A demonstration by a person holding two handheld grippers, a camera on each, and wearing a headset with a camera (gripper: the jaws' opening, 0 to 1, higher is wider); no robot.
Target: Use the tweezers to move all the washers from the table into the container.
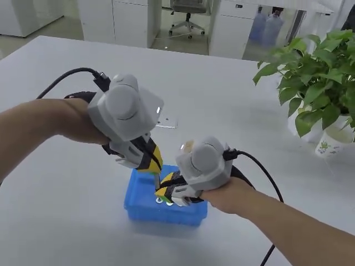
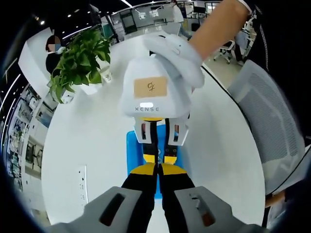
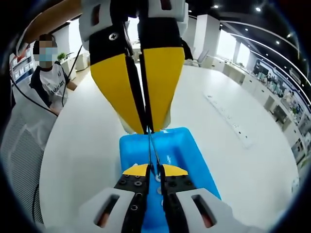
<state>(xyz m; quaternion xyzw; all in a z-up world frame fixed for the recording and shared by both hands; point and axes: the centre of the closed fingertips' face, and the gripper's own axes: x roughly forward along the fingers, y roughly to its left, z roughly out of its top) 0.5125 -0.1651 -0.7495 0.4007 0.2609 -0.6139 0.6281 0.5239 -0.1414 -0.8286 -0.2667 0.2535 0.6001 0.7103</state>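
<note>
The white desk [image 1: 66, 221] carries the blue container [image 1: 166, 214], which sits straight below both tools, so the coming move is a matter of up and down, not of reaching sideways.

Over it the two tools meet nose to nose. The left hand-held gripper [image 1: 153, 166] comes in from above and behind, angled down. The right hand-held gripper [image 1: 165, 191] lies lower and flatter, just over the container's near edge, and is the nearer of the two to the container floor. Both are clenched, their yellow-tipped jaws pressed together on the thin tweezers [image 3: 149, 145].

The tweezers' long axis runs from one pair of jaws to the other, along the container's length as the right gripper view has it, and slopes down from the left tool to the right one in the head view. Judging from this, the pair are sharing or passing the tweezers, and whichever lets go decides which way the tips point.

A few pale washers [image 1: 161, 200] lie on the container floor just beneath the right tool's jaws.

Hard to make out:
- which end of the tweezers is the tip
- whether a washer is pinched in them
- whether washers lie on the desk behind the hands
</note>
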